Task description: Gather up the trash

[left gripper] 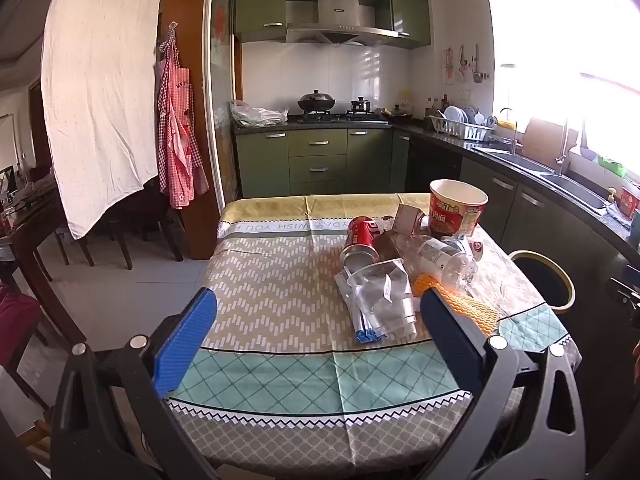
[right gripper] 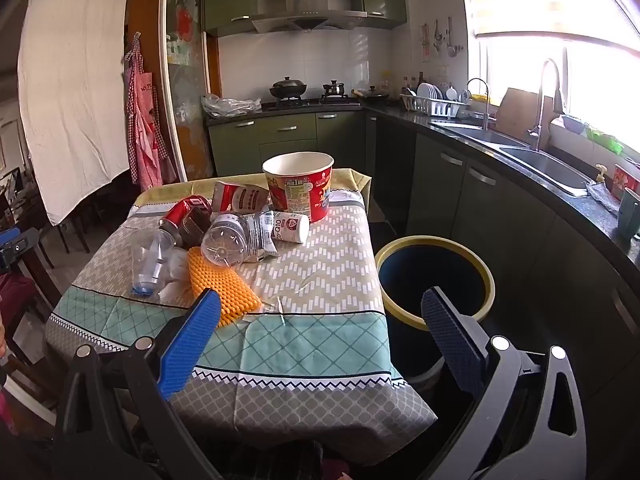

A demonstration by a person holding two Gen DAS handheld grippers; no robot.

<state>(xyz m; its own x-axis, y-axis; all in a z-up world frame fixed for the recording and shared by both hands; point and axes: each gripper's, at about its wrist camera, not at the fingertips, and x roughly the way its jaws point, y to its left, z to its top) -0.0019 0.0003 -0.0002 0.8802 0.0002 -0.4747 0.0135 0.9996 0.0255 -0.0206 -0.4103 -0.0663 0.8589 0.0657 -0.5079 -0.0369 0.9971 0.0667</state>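
both grippers are hovering short of the near edge of the table (right gripper: 304,344), each tilting downward with nothing between its blue pads. the left gripper (left gripper: 318,344) is standing with its jaws wide apart, and the right gripper (right gripper: 320,340) is doing the same.

the trash is sitting in one heap on the table's far half. the red noodle bowl (right gripper: 300,188) is standing upright at the back of the heap. the red soda can (left gripper: 360,240) is lying on its side at the left of the heap. the clear plastic cup (left gripper: 384,300) is lying tipped toward the near edge, the clear bottle (right gripper: 226,242) is lying beside it, and the orange mesh pad (right gripper: 222,288) is resting nearest the grippers. the yellow-rimmed bin (right gripper: 436,276) is standing on the floor just right of the table.
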